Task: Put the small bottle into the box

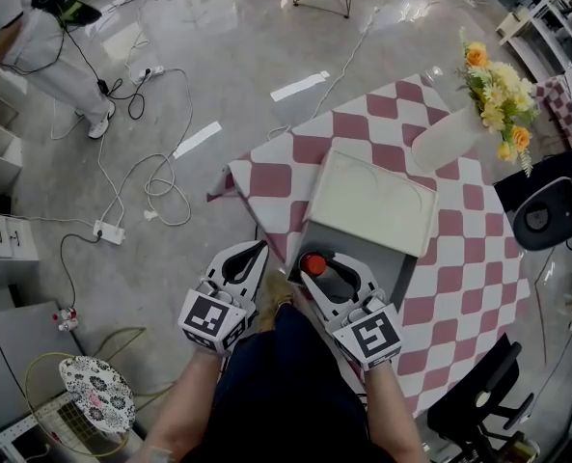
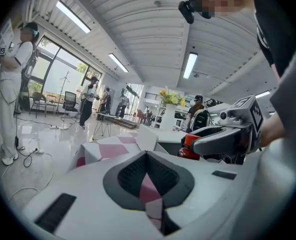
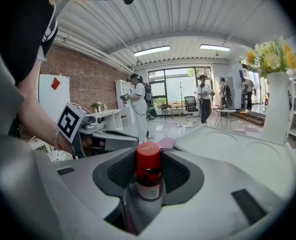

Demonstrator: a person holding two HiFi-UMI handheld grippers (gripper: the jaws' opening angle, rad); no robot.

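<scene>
Bottle (image 3: 148,171), small w/ red cap, stands upright, clamped between the jaws of our right gripper (image 1: 320,266), held at the near-left corner of the open box (image 1: 367,244) on a checked table (image 1: 459,278). Our left gripper (image 1: 259,249) hangs just left of it, near the table's edge, jaws closed together w/ nothing in them. Box's lid (image 1: 372,201) tilts up behind, and a vase (image 1: 449,138) of flowers stands at the far side.
</scene>
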